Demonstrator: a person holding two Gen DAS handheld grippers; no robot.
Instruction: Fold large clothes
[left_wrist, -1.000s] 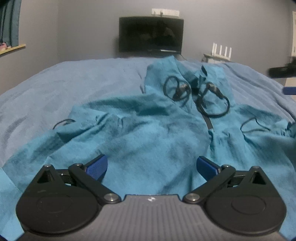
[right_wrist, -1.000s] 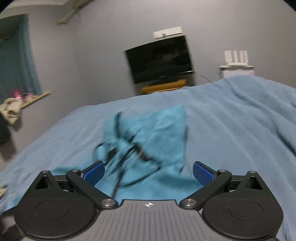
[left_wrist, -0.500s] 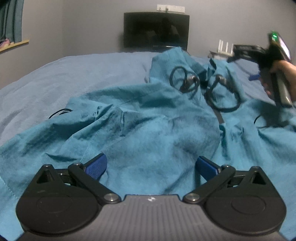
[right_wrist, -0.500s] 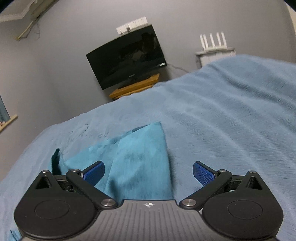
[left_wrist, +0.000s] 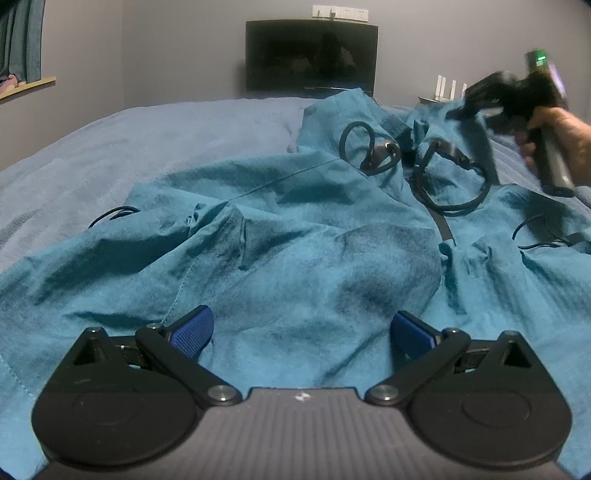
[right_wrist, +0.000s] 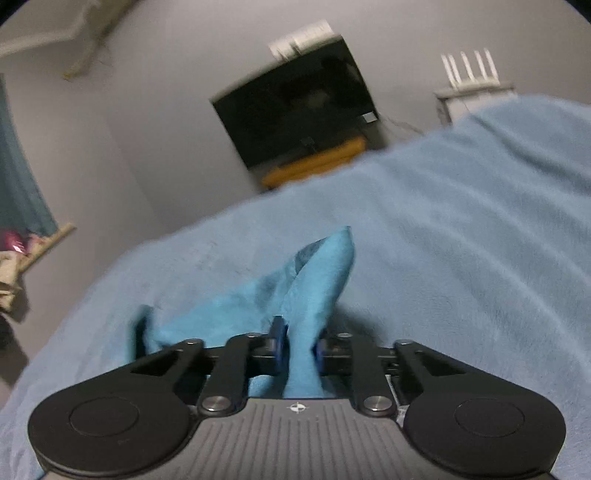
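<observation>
My right gripper (right_wrist: 298, 349), apart 0.5 s ago, now clamps the far hood of the teal jacket (left_wrist: 295, 236) spread on the bed (right_wrist: 461, 229), while my left gripper (left_wrist: 301, 332) hovers apart over its near hem, so next I judge I fold the hood toward me.

Blue-blanketed bed (left_wrist: 155, 140) carries a rumpled teal jacket (left_wrist: 295, 236).

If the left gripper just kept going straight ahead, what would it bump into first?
Probably the rumpled teal hooded jacket: the open left gripper points low across it, fabric bunched between its fingers. Depth is uncertain.
</observation>
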